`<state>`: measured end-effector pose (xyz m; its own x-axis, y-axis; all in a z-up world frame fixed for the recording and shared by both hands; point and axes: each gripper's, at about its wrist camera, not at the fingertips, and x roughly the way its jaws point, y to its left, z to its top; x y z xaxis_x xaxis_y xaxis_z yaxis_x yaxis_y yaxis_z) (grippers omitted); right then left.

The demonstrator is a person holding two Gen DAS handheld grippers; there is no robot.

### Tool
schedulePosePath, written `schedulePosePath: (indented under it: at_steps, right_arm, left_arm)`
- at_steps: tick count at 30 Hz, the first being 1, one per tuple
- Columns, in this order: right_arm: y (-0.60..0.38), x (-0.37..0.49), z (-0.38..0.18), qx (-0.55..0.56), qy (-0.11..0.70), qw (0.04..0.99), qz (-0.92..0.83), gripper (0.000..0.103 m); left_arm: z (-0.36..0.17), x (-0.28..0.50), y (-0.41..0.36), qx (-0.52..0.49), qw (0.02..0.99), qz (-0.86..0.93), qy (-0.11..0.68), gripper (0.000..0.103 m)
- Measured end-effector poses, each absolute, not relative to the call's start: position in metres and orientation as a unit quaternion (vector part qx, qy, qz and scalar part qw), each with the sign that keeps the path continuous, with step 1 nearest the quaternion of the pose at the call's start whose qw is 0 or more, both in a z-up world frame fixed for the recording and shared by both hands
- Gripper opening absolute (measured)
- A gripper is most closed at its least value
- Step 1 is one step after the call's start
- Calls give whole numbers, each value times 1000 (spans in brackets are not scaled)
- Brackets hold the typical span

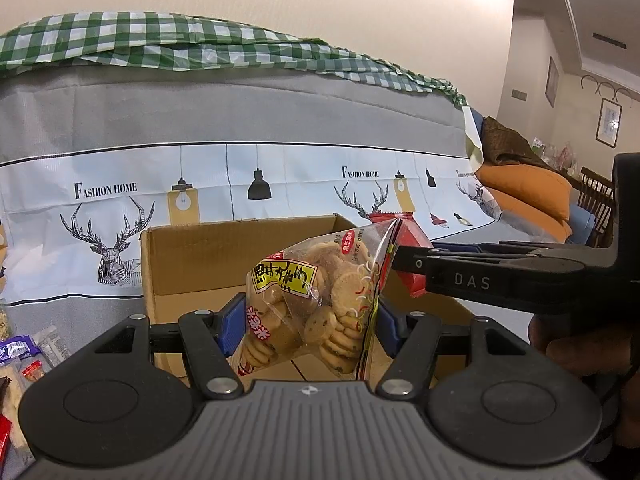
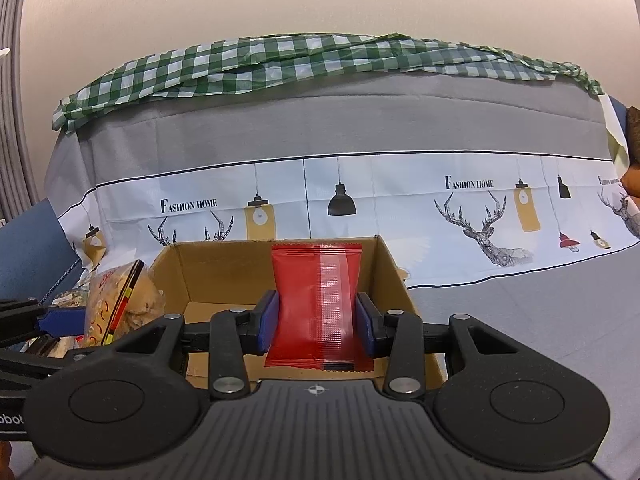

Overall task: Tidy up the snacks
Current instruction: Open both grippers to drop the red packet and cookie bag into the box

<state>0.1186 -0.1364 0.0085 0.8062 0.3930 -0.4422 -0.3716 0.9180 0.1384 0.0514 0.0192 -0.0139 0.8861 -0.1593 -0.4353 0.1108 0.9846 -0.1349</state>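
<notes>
Currently gripping a clear bag of small round cookies (image 1: 308, 304) in the left tongs (image 1: 307, 326), pinching a red snack packet (image 2: 318, 304) in the right tongs (image 2: 318, 322), both half-spread, both hovering above the open cardboard box (image 2: 208, 272) on the deer-print cloth (image 2: 500, 216).

- A grey cloth (image 2: 360, 120) printed with deer, hanging lamps and "FASHION HOME" is filling the middle of both views.
- A green-and-white checked cloth (image 2: 280, 60) is lying crumpled along its top edge.
- Orange cushions (image 1: 528, 192) are sitting at the right of the left wrist view (a brown fabric (image 1: 508, 140) is resting on them).
- Framed pictures (image 1: 609, 122) are hanging on the wall at upper right.
</notes>
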Motion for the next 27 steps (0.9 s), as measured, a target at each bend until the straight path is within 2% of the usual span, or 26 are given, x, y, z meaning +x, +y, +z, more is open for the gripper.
schedulePosePath:
  at_steps: [27]
  right_arm:
    - [-136, 116, 10, 18, 232, 950, 207, 43]
  left_arm:
    - [-7, 47, 22, -66, 972, -67, 216, 70]
